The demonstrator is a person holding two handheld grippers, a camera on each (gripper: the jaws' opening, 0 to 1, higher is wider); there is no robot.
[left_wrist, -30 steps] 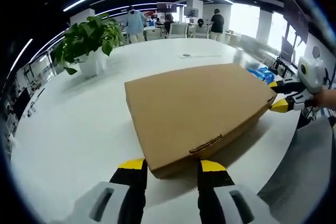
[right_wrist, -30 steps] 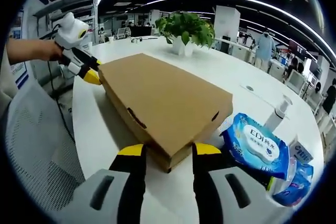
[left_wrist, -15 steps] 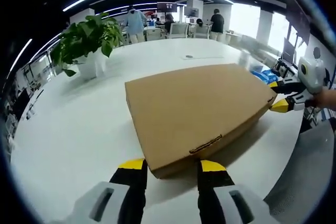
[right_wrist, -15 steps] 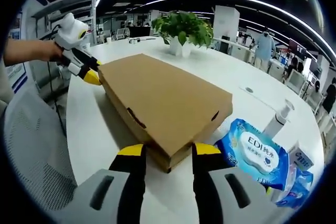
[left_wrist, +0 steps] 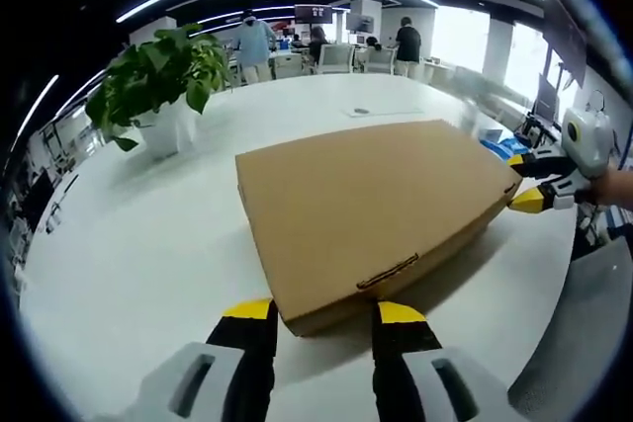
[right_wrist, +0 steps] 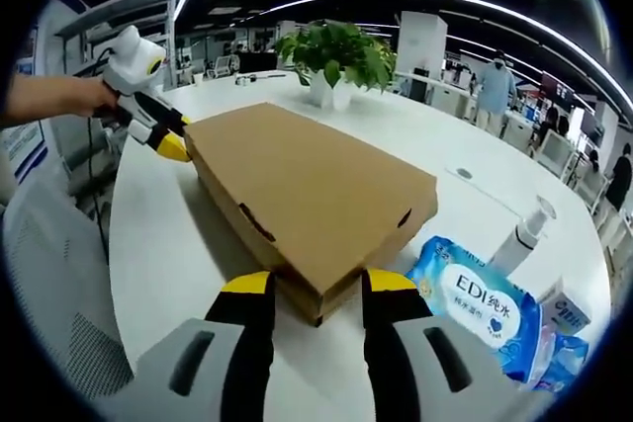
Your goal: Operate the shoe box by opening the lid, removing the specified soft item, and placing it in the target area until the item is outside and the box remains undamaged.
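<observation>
Because the shoe box [left_wrist: 371,210] lies flat and shut on the white table [left_wrist: 148,254], with one corner at the lower centre of each view, we have it held between us at two opposite corners, its long axis running from one gripper to the other. In the left gripper view the corner sits between the parted jaws of the left gripper [left_wrist: 321,313], the lid's tab slot just above them, and the right gripper [left_wrist: 534,183] meets the far corner at the right edge. In the right gripper view the right gripper's jaws stand apart either side of the near corner, and the left gripper [right_wrist: 163,130] touches the far corner at upper left. We judge neither arm nearer; the lid seam is reached from either corner. Further out, a potted plant [right_wrist: 336,61] stands at upper centre, and wipes packs [right_wrist: 475,303] and a pump bottle [right_wrist: 519,234] lie just beside the box at lower right.
</observation>
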